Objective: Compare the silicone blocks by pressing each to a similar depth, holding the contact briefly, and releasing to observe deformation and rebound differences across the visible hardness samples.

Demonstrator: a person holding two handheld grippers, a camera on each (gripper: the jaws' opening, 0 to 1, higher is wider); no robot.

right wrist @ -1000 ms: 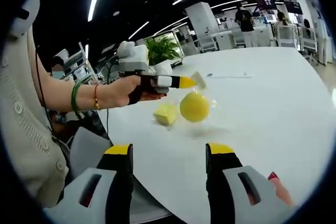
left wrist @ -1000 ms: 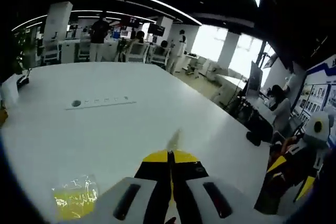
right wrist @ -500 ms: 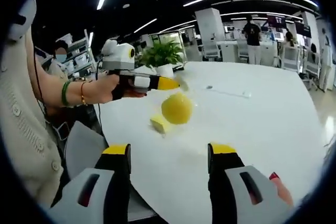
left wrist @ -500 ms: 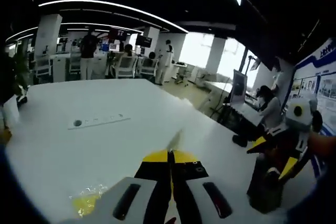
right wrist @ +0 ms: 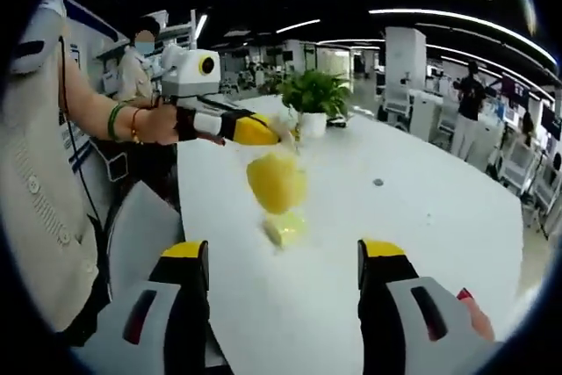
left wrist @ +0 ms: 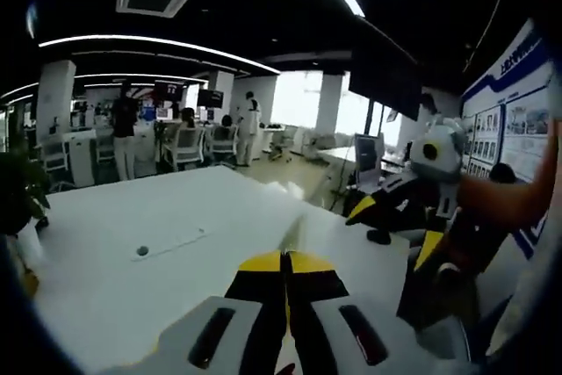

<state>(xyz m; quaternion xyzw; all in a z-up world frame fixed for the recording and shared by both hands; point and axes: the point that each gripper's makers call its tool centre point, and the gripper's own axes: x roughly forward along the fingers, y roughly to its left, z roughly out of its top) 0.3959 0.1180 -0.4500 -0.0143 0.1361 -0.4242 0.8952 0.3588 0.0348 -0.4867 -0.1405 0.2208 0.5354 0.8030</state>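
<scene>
Left gripper [right wrist: 279, 136], jaws pressed together on clear wrap, dangles the yellow ball [right wrist: 276, 183] at 12 o'clock above the yellow block [right wrist: 284, 228]; right gripper [right wrist: 283, 261] gapes empty.

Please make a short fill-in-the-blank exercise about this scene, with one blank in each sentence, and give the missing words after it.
1. The left gripper holds a bag whose contents are coloured ____.
2. The jaws of the right gripper stand ____.
3. Below the bag, a yellow block lies on the ____ table.
4. Near the far end of the table stands a potted ____.

Missing words: yellow; open; white; plant
</scene>
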